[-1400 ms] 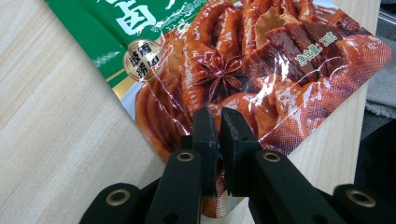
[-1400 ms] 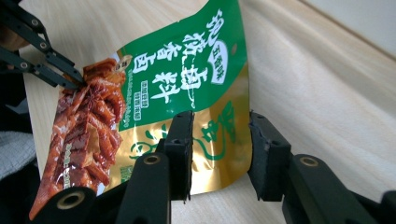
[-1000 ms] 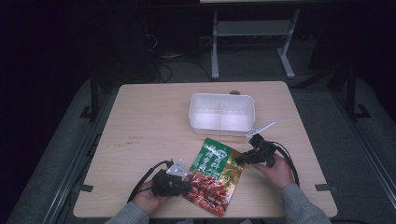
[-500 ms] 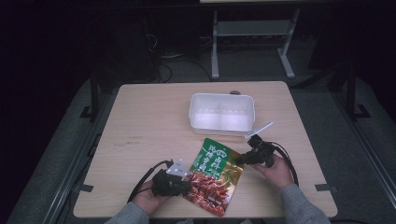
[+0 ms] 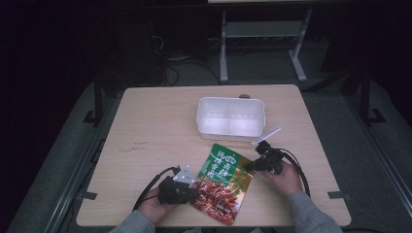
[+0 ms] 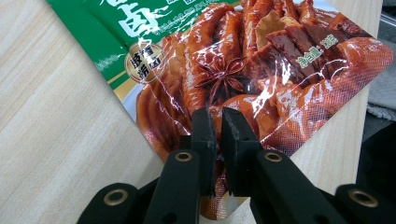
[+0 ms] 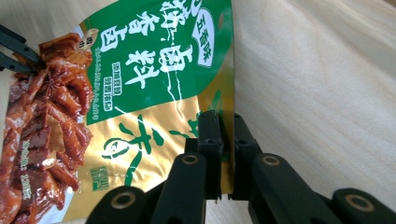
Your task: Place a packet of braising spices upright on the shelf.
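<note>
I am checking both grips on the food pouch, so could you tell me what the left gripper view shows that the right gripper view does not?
Left gripper view: the left gripper pinches the pouch's red pictured end by a star anise print. Right gripper view: the right gripper, jaws just closed, clamps the pouch's green-and-gold edge with white lettering. Both share the pouch and the wooden table.
</note>
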